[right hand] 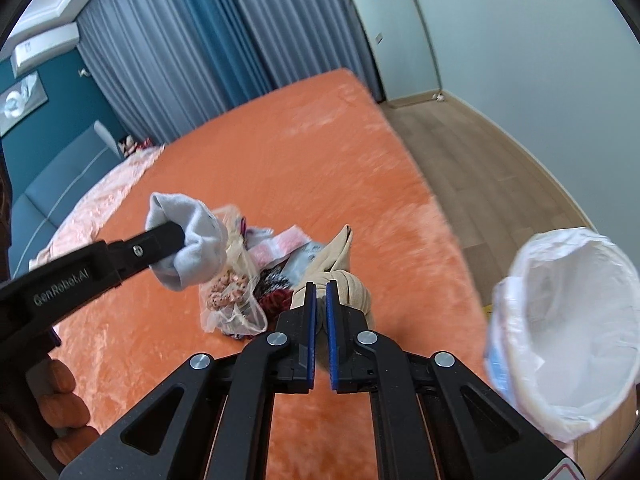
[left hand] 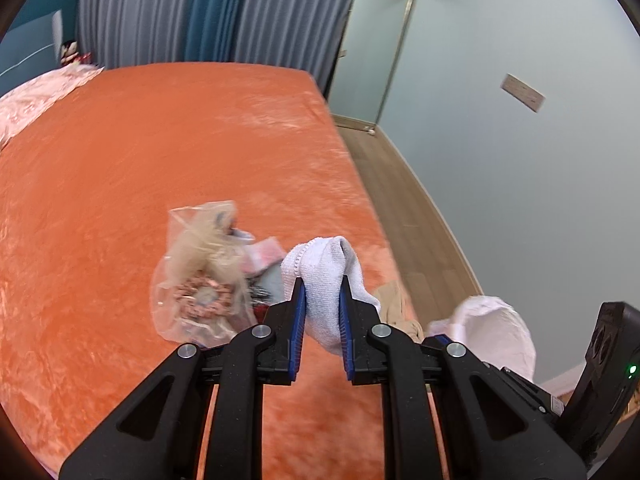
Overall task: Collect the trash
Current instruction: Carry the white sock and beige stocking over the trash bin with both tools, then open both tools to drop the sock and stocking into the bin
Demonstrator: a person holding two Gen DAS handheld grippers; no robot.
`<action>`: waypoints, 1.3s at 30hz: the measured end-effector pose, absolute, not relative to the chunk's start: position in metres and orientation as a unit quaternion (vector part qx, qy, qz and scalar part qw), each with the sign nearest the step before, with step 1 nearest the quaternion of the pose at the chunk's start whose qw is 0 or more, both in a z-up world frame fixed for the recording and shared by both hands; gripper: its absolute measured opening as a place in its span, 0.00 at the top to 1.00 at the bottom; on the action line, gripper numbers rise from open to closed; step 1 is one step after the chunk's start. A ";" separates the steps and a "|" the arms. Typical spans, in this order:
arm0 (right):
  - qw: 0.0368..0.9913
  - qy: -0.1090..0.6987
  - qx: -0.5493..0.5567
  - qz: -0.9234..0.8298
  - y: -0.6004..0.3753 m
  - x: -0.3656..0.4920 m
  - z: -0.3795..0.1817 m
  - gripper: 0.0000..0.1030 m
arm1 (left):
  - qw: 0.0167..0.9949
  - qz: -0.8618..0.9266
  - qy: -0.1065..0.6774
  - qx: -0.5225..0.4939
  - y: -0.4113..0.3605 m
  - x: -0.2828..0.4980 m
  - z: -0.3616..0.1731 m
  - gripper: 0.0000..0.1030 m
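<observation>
Clearly both grippers already carry something, so the question for the coming move is where the bin lies from each of them. The left gripper [left hand: 322,308] has its jaws closed part way on a white sock [left hand: 324,280], which is folded over the fingertips and hangs down between the blue pads; in the right wrist view the same sock [right hand: 186,246] is seen lifted above the orange bedspread [right hand: 304,152]. The right gripper [right hand: 319,312] has its jaws nearly closed on a beige knotted stocking [right hand: 352,284], with only a thin fold of fabric between the pads, and one end of the stocking points up and away from the fingers. The trash bin with the white liner [right hand: 568,332] stands off the edge of the bed, to the right of the right gripper and with its open mouth turned toward the camera. I judge that the right gripper is much nearer to it, and the left gripper must cross over the pile to arrive there. On the bed between the two grippers lies the rest: a clear plastic bag with scrunchies [left hand: 200,284] and some small packets [right hand: 280,246], which are not yet collected.
</observation>
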State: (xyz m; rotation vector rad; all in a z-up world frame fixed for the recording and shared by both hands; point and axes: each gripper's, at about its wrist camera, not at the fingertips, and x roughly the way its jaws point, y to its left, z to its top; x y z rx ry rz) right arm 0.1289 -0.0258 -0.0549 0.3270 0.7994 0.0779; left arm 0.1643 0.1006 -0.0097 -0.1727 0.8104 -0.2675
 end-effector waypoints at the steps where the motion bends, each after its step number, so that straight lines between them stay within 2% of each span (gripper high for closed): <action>1: 0.909 0.382 0.160 0.034 -0.032 0.124 -0.051 0.95 | 0.907 -0.136 0.390 -0.079 0.092 0.160 -0.006 0.85; 13: 0.922 0.335 0.191 -0.036 -0.127 0.062 -0.020 0.95 | 0.901 -0.214 0.377 -0.026 -0.014 0.115 0.016 0.85; 25: 0.911 0.323 0.232 -0.106 -0.205 0.015 -0.031 0.95 | 0.877 -0.282 0.387 0.015 -0.096 0.096 0.008 0.85; 34: 0.902 0.325 0.252 -0.134 -0.231 0.002 -0.042 0.95 | 0.860 -0.319 0.398 0.025 -0.128 0.091 -0.004 0.84; 37: 0.899 0.326 0.258 -0.135 -0.235 0.001 -0.045 0.94 | 0.857 -0.325 0.400 0.024 -0.132 0.091 -0.006 0.80; 39: 0.899 0.329 0.257 -0.134 -0.234 0.003 -0.046 0.88 | 0.857 -0.325 0.401 0.020 -0.133 0.091 -0.006 0.71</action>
